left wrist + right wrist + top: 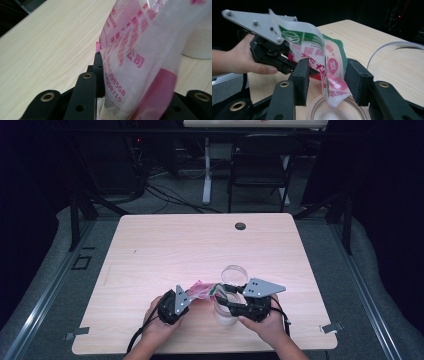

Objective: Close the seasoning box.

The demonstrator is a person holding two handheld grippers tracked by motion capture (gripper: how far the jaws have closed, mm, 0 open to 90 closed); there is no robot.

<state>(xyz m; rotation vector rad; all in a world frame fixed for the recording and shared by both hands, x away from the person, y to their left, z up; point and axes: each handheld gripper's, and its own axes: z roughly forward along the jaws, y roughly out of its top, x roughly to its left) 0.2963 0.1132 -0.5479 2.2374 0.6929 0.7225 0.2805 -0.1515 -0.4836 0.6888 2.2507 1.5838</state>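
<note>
A pink, white and green plastic bag (202,290) is held up between the two grippers near the table's front edge. My left gripper (191,296) is shut on the bag's lower end (140,57), which hides one jaw. My right gripper (329,75) is shut on the bag's other end (332,62), a jaw on each side. The bag's corner hangs over the mouth of a clear jar (337,110) with white powder (329,116) in it. The jar (225,315) stands just under the right gripper (223,293). The left gripper (292,62) and its hand appear at upper left in the right gripper view.
A clear round lid (235,272) lies on the wooden table (165,250) just behind the jar, also visible as the lid (397,57). A dark grommet (240,226) sits near the far edge. A chair (260,165) and a desk leg stand beyond the table.
</note>
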